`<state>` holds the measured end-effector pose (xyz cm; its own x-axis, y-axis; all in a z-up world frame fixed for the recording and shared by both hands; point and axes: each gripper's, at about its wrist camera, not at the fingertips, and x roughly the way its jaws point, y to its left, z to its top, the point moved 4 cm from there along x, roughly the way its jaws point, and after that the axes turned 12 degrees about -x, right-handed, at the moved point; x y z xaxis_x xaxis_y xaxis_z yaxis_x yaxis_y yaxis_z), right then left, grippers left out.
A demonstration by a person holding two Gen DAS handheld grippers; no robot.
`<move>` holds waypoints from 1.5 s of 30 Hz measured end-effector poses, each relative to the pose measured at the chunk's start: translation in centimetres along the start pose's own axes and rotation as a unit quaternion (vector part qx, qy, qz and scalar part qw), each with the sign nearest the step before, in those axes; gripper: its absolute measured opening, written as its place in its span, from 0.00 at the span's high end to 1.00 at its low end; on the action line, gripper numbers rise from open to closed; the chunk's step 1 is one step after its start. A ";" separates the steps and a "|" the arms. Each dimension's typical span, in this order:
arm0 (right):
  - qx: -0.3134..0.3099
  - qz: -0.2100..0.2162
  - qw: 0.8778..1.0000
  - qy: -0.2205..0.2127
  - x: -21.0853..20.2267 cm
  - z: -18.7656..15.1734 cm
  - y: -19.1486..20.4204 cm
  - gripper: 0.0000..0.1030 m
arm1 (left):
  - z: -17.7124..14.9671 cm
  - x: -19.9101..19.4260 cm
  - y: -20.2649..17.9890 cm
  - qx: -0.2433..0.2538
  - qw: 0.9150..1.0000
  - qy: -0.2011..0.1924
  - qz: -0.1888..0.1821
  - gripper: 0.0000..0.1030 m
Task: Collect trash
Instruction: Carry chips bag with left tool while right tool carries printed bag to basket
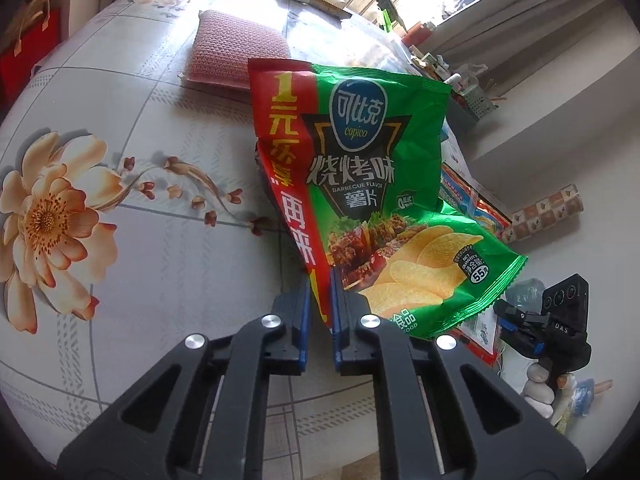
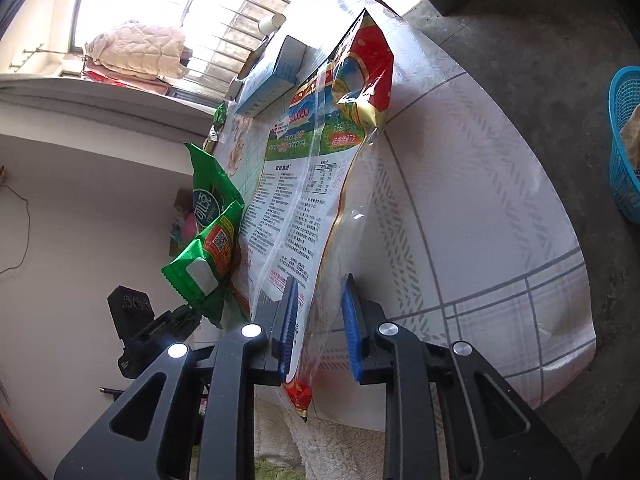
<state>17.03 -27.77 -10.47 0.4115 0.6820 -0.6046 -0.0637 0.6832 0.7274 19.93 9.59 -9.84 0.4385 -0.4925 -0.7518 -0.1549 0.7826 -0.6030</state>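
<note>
Desk [image 1: 120, 128] with floral cloth carries most of the litter. Big clear printed snack bag [image 2: 304, 184] lies long-axis away from the right claw [image 2: 318, 320], its near end hanging off the desk edge between the blue pads; whether they pinch the film or just flank it, can't tell. Green chip bag [image 1: 372, 184] is lifted, standing up from the left claw [image 1: 320, 308], clamped tight on its lower red edge. Both claws angle downward, side by side, left one just beside the clear bag. Blue basket [image 2: 624, 140], likely the bin, sits off to the right, so the right hand looks nearer.
</note>
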 end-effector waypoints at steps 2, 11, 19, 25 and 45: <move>0.004 0.000 1.000 -0.006 0.0 0.0 0.0 0.87 | -0.2 -0.4 -0.2 0.000 1.000 -0.009 -0.006 0.97; -0.035 -0.006 0.998 -0.058 -3.1 0.0 2.4 0.93 | -1.2 -3.3 -2.1 0.019 0.999 -0.033 -0.037 1.00; -0.054 -0.016 0.993 -0.104 -6.2 -0.4 3.6 0.94 | -2.0 -5.8 -5.1 0.051 0.995 -0.055 -0.064 1.00; -0.057 -0.021 0.988 -0.141 -9.0 -1.0 3.4 0.95 | -2.0 -7.3 -7.5 0.064 0.992 -0.069 -0.088 1.00; 0.034 -0.054 0.950 -0.305 -23.6 -5.6 -6.8 0.96 | -4.3 -1.1 -27.1 0.180 0.964 0.013 -0.194 1.00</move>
<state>2.69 -47.00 -2.96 0.8644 0.3163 -0.3909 0.0589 0.7083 0.7034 19.84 -12.64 6.20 0.3787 -0.7808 -0.4970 0.3356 0.6163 -0.7124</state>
